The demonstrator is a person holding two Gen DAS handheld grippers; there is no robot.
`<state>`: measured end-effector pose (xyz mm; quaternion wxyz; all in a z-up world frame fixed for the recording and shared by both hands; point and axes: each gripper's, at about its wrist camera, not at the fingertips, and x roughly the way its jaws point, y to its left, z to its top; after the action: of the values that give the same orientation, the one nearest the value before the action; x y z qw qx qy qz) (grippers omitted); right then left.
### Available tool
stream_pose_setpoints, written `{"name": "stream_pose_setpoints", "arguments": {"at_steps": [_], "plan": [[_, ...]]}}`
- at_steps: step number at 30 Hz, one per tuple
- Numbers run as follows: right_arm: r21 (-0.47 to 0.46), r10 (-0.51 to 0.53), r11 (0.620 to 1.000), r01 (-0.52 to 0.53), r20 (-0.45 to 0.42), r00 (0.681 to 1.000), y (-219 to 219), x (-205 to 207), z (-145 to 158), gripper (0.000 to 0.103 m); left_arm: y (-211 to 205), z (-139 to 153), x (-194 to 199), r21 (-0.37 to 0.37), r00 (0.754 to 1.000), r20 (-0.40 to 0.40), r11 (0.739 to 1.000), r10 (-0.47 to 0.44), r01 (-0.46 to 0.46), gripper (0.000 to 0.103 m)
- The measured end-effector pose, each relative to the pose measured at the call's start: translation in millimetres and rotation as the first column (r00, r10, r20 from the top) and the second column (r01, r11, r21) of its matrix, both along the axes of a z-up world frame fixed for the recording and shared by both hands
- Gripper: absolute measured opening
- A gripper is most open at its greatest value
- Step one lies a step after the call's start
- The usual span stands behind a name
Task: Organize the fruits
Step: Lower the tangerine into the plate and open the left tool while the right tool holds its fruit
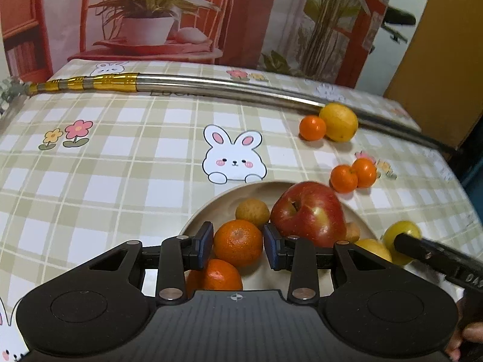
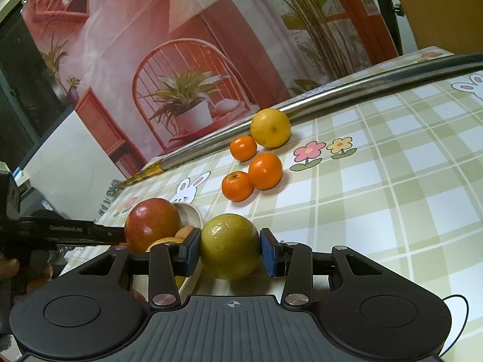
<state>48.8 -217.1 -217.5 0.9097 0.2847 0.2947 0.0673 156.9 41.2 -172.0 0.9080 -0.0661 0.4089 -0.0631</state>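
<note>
Right gripper [image 2: 230, 252] jaws clamp a yellow-green fruit [image 2: 229, 246]; left gripper [image 1: 238, 246] jaws open around a tangerine [image 1: 238, 242].

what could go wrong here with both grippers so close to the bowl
The left gripper brackets a tangerine beside the red apple; it may nudge the crowded fruit. The right gripper holds a yellow-green fruit at the bowl rim, so it could drop outside or the grippers could collide.

Right tongs [image 2: 230, 252] around green-yellow fruit [image 2: 230, 246]
</note>
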Motion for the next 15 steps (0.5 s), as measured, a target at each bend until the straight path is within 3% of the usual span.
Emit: {"name": "stream_pose_setpoints", "arguments": {"at_steps": [4, 15], "plan": [[0.005, -0.001, 1.000, 0.001, 0.000, 1.000, -0.7, -0.3, -0.8, 0.038, 10.4, 9.9, -10.2, -0.052, 0.999, 0.029, 0.998, 0.026, -0.024, 0.039], [-0.016, -0.039, 0.999, 0.038, -0.040, 0.998, -2.5, 0.3, 2.3, 0.038, 30.4, 34.5, -43.8, -0.067, 0.988, 0.109, 0.993, 0.106, -0.099, 0.039]]}}
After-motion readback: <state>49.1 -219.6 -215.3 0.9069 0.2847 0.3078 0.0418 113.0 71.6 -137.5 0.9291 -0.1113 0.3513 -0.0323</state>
